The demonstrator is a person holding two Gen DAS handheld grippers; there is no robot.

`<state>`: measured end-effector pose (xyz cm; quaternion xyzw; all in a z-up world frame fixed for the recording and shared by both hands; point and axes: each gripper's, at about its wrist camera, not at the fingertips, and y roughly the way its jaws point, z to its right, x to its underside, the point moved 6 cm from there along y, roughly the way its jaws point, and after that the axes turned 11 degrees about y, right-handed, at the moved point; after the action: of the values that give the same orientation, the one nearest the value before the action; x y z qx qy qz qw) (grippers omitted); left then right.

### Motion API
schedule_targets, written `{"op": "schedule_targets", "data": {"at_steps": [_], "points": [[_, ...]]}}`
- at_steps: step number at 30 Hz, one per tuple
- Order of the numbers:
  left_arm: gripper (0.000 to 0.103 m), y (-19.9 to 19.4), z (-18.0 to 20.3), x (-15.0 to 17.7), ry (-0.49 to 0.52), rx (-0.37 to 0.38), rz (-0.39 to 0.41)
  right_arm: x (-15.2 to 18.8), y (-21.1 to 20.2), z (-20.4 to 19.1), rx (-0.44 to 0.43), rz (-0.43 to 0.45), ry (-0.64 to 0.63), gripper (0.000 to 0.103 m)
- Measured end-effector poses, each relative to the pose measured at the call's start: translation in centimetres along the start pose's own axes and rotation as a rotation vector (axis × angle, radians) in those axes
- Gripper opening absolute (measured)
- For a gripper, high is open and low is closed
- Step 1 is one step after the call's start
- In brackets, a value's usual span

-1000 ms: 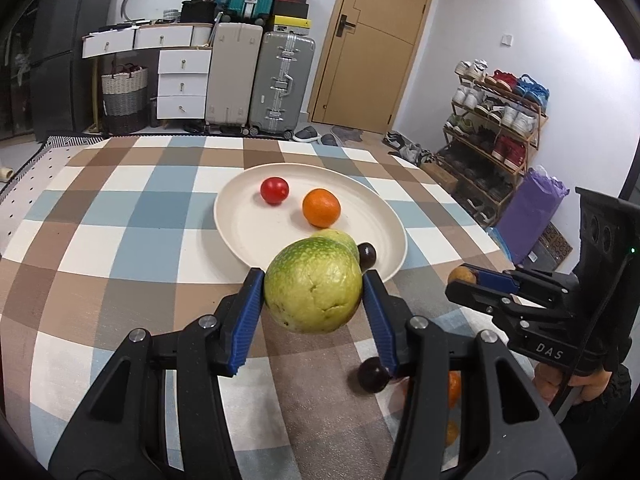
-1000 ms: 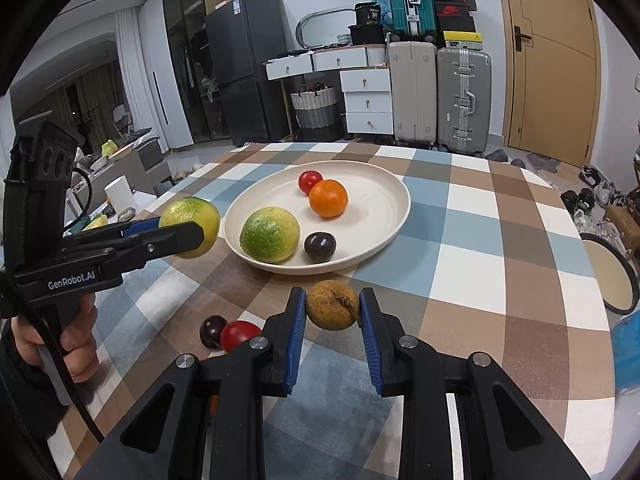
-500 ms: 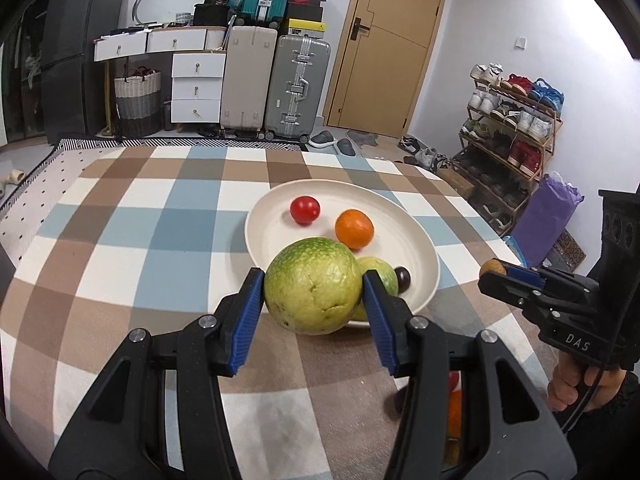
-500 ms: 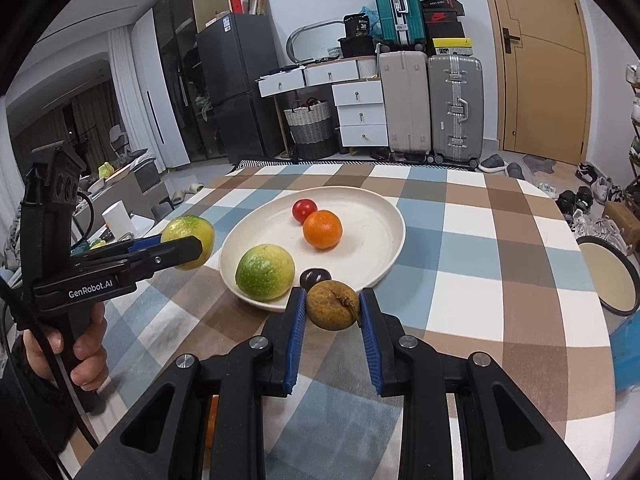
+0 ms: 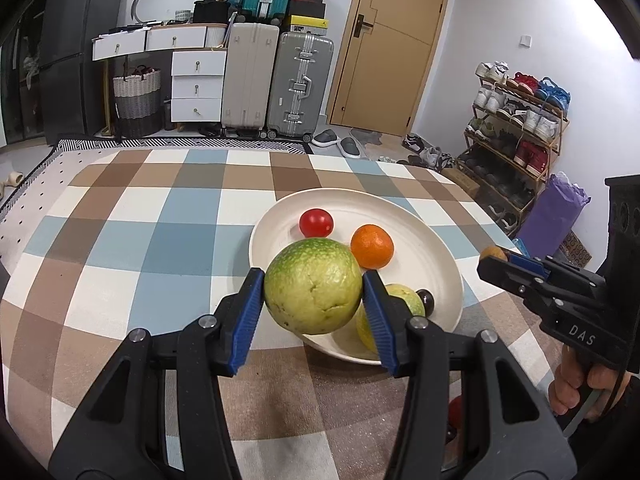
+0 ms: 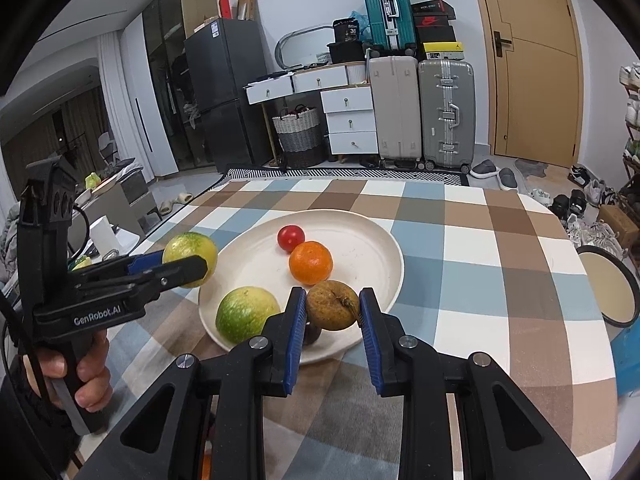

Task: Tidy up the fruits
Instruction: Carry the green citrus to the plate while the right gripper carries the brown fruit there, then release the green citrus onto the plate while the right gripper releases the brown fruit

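My left gripper (image 5: pixel 313 300) is shut on a large green fruit (image 5: pixel 313 286) and holds it above the near left rim of the cream plate (image 5: pixel 432 240); it also shows in the right wrist view (image 6: pixel 188 261). My right gripper (image 6: pixel 332 320) is shut on a small brown fruit (image 6: pixel 332 305) above the plate's near rim (image 6: pixel 384 240). The plate holds a red tomato (image 6: pixel 291 237), an orange (image 6: pixel 311 262), a green fruit (image 6: pixel 247 314) and a dark plum (image 5: pixel 426 301).
The plate sits on a checked tablecloth (image 6: pixel 480 280). A red fruit (image 5: pixel 454 412) lies on the cloth near my right hand, mostly hidden by the left gripper's frame. A round object (image 6: pixel 608 288) sits at the table's right edge. Suitcases and drawers stand behind.
Both grippers have moved forward toward the plate with their fruits held. The loose fruits on the cloth have slipped behind the gripper frames.
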<state>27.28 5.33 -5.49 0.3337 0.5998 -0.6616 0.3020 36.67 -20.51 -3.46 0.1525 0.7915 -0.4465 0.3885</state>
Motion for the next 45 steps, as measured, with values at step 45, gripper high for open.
{"op": "schedule_targets", "data": {"at_steps": [45], "points": [[0.049,4.3,1.1,-0.6,0.14,-0.037,-0.048,-0.5,3.8,-0.9,0.04,-0.017,-0.085,0.031]]}}
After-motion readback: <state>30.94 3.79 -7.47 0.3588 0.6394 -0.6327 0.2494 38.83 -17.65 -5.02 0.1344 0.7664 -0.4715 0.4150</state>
